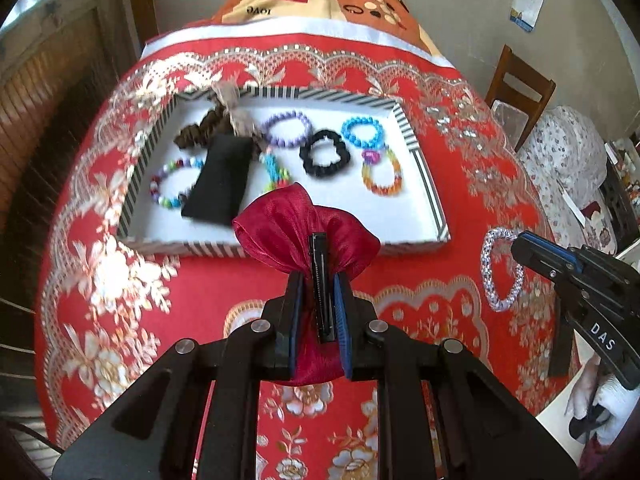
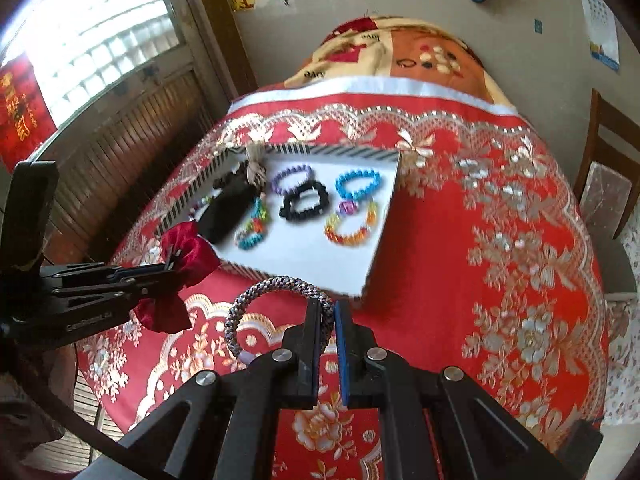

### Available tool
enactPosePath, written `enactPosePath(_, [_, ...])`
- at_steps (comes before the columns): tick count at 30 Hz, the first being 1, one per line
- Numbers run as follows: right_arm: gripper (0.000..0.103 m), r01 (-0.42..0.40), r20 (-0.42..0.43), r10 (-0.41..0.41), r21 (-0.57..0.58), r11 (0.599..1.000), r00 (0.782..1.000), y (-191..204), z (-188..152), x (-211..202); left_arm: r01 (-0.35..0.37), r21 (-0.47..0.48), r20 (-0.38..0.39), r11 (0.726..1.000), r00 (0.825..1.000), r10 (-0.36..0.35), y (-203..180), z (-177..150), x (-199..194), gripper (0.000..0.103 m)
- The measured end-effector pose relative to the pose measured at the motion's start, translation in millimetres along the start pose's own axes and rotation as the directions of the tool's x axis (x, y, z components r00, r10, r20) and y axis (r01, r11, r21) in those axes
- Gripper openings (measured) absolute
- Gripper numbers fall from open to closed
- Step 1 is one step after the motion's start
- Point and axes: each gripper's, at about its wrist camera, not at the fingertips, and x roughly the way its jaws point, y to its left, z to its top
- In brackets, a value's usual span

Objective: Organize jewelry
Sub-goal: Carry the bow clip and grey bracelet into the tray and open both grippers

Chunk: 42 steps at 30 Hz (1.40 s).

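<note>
Nearest the left wrist lens, the left tool (image 1: 318, 304) is closed almost fully on the black clip spine of a crimson hair bow (image 1: 288, 224), whose sheer, gathered fabric bulges out on both sides of the jaws. Gripping the rigid clip rather than the soft cloth probably gives a firmer hold. The bow hangs at lower centre of that frame, just in front of the near edge of the striped tray (image 1: 434, 200), apparently for placing inside.

Within the tray, from left to right, lie a multicoloured bead bracelet (image 1: 170, 184), a brown scrunchie (image 1: 200, 130) with a matte black pouch (image 1: 220, 180) below it, a lilac bead bracelet (image 1: 286, 128), a ruffled black scrunchie (image 1: 324, 154), a turquoise bead bracelet (image 1: 362, 132) and an orange translucent bracelet (image 1: 382, 174). The spaced layout suggests that sorting is well advanced.

At lower centre of the right wrist view, the right tool (image 2: 334, 320) pinches a braided silver-lilac rope bracelet (image 2: 256, 296), its jaws nearly shut on the cord. The ring stands upright over the red brocade tabletop (image 2: 500, 220), just short of the tray's near corner.
</note>
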Motion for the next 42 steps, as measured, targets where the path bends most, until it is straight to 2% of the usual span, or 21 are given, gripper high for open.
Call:
enactPosePath(16, [0.006, 0.002, 0.010, -0.002, -0.013, 1.000, 1.000, 2, 43, 24, -0.021, 0.000, -0.001, 1.000, 1.000, 0.021, 12, 48, 25, 0.014])
enactPosePath(28, [0.006, 0.006, -0.057, -0.004, 0.026, 1.000, 0.998, -7, 57, 72, 0.016, -0.002, -0.071, 1.000, 0.997, -0.016, 16, 72, 66, 0.014])
enactPosePath(42, [0.006, 0.039, -0.184, -0.032, 0.031, 0.999, 0.982, -18, 57, 134, 0.052, -0.019, -0.183, 0.998, 0.982, -0.055, 17, 83, 124, 0.014])
